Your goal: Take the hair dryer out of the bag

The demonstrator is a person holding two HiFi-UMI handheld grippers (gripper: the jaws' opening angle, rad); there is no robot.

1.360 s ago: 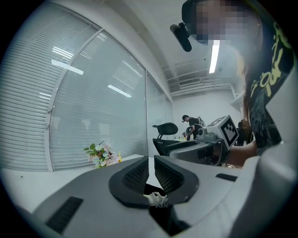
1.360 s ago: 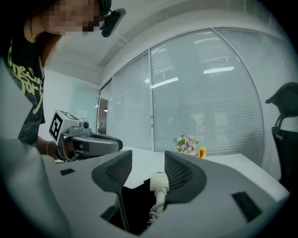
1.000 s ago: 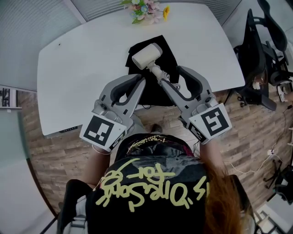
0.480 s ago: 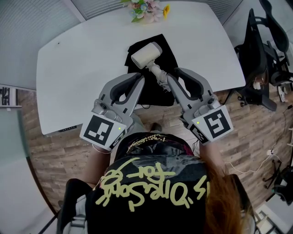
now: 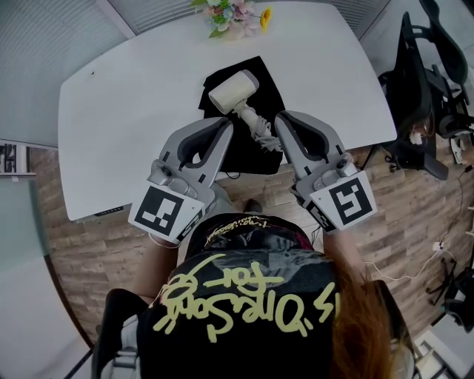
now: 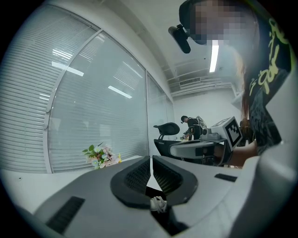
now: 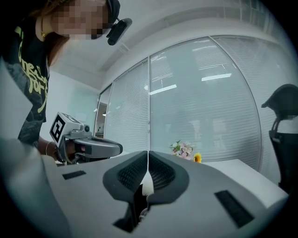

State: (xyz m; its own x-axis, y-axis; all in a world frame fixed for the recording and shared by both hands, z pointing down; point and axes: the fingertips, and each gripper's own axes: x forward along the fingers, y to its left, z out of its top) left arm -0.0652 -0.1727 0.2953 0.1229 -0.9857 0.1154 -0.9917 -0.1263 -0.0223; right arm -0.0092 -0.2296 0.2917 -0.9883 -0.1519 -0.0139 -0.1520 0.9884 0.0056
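Head view: left gripper (image 5: 225,127), right gripper (image 5: 280,121) just closed over bag (image 5: 265,80) at table (image 5: 126,118) edge.

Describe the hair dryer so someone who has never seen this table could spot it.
On the big white table, a black bag lies between the flowers at the far edge and the person. The hair dryer rests on that bag: cream, hammer-shaped, pale cord bunched at its handle end, the only light thing on dark fabric.

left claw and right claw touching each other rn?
Apart. Head view shows a plain gap between the left claw and right claw tips, with the hair dryer cord and black bag showing between them.
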